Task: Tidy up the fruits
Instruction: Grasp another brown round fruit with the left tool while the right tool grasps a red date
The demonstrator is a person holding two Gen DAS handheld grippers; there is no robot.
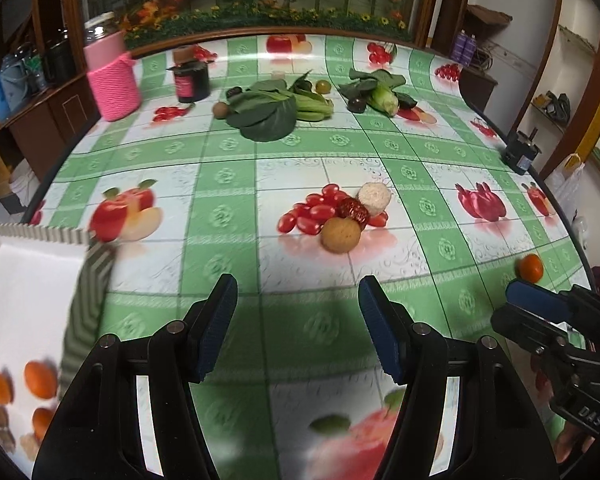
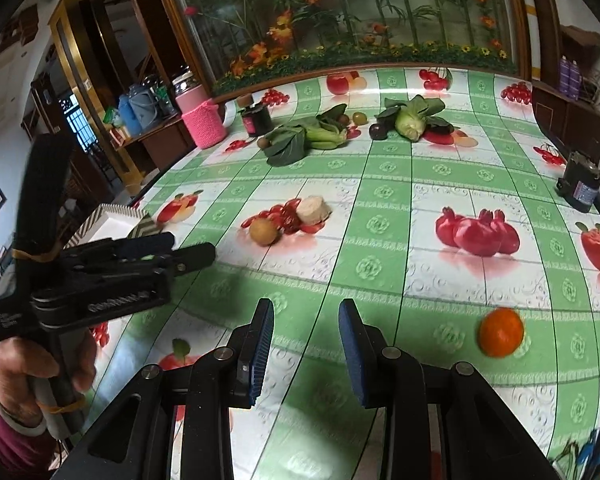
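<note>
A white box [image 1: 28,280] with a zigzag rim sits at the table's left edge and holds three small oranges [image 1: 40,380] and some brown pieces. It also shows in the right wrist view [image 2: 112,224]. A loose orange [image 2: 501,332] lies on the tablecloth right of my right gripper [image 2: 306,344]; it also shows in the left wrist view [image 1: 530,267]. A brown round fruit [image 1: 341,235], a red date [image 1: 352,208] and a white round piece [image 1: 375,199] lie mid-table. My left gripper [image 1: 298,324] is open and empty above the cloth. My right gripper is open and empty.
Leafy greens [image 1: 272,110], a corn-like vegetable [image 1: 384,98], dark plums and small round fruits lie at the far side. A dark jar [image 1: 192,80], a pink knitted container [image 1: 114,80] and a black device [image 1: 520,154] stand near the edges. The cloth carries printed fruit pictures.
</note>
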